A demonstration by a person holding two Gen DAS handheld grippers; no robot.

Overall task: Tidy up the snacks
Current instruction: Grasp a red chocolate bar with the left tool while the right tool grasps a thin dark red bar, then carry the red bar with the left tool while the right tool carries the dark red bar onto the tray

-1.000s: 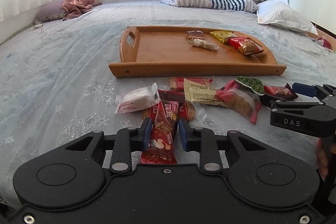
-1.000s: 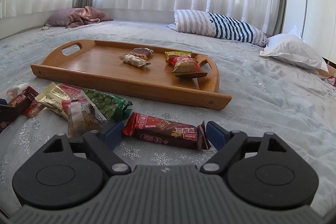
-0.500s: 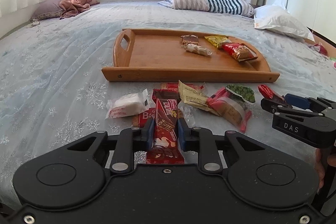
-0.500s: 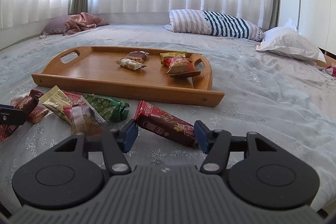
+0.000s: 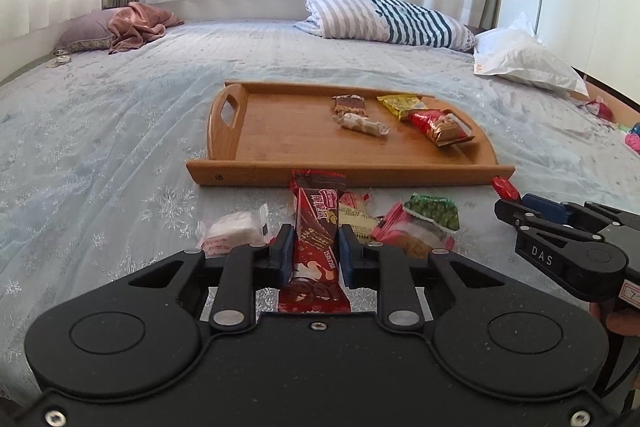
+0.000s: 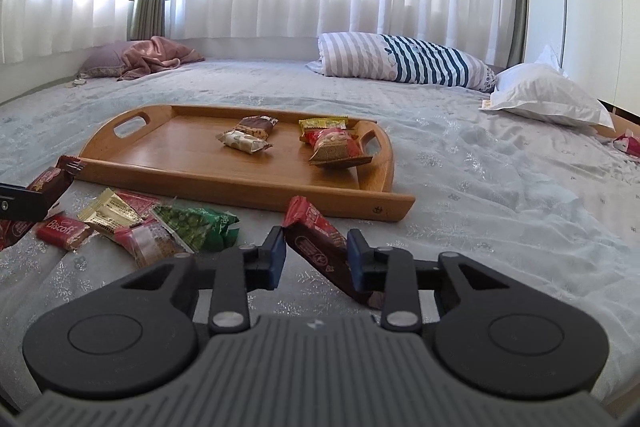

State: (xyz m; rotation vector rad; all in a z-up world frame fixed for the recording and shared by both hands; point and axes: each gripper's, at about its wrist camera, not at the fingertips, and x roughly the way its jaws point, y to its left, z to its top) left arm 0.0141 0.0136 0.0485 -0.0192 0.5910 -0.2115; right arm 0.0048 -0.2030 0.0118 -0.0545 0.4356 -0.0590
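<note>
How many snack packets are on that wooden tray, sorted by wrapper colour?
Brown chocolate bar: 1
White packet: 1
Yellow packet: 1
Red packet: 1
Total on the wooden tray: 4

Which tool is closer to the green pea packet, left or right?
Right. The right tool, jaws closing around a red-brown wafer bar, sits just beside the green pea packet. The left tool, shut on its own red wafer bar, is beyond the other loose snacks.

Black grippers [image 5: 313, 254] — blue pads [image 5: 283, 255] ("DAS" marked).
</note>
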